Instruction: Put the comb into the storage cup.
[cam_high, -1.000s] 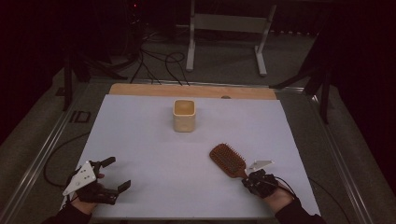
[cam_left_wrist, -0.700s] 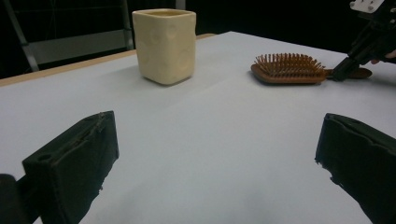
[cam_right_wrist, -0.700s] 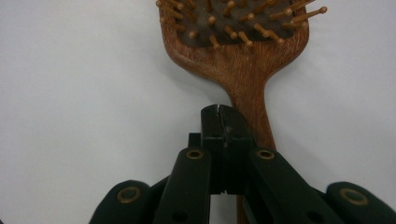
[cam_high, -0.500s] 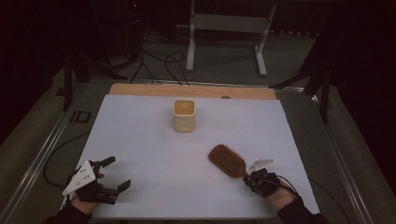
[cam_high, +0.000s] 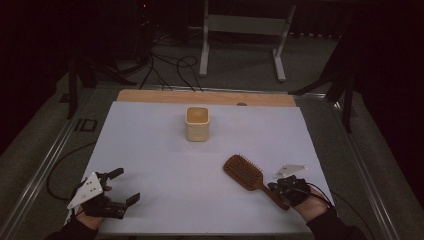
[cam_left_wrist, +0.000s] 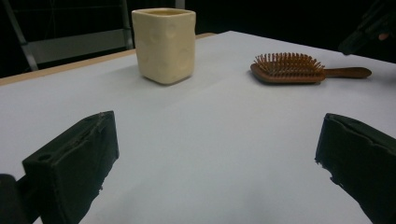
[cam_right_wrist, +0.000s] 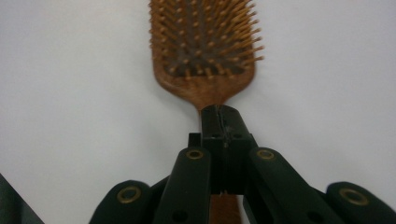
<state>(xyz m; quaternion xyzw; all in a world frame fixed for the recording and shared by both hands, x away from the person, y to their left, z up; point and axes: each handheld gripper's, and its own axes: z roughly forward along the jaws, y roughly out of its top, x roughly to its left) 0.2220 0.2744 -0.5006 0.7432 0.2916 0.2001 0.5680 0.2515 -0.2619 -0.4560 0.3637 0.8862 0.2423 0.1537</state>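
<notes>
A wooden hairbrush lies bristles up on the white table sheet, right of centre, with its handle pointing to the front right. My right gripper hangs just above that handle. Its jaws are shut together, and the handle passes underneath them. In the left gripper view the brush lies flat and the right gripper is a dark shape above the handle's end. A cream square cup stands upright at the middle back. My left gripper rests at the front left, open and with nothing in it.
A wooden strip runs along the table's far edge. Metal rails flank both sides. Beyond the table are cables and a stand's legs on a dark floor.
My right hand has lifted a little, so more of the brush handle shows under the gripper. The brush, the cup and my left gripper have stayed put.
</notes>
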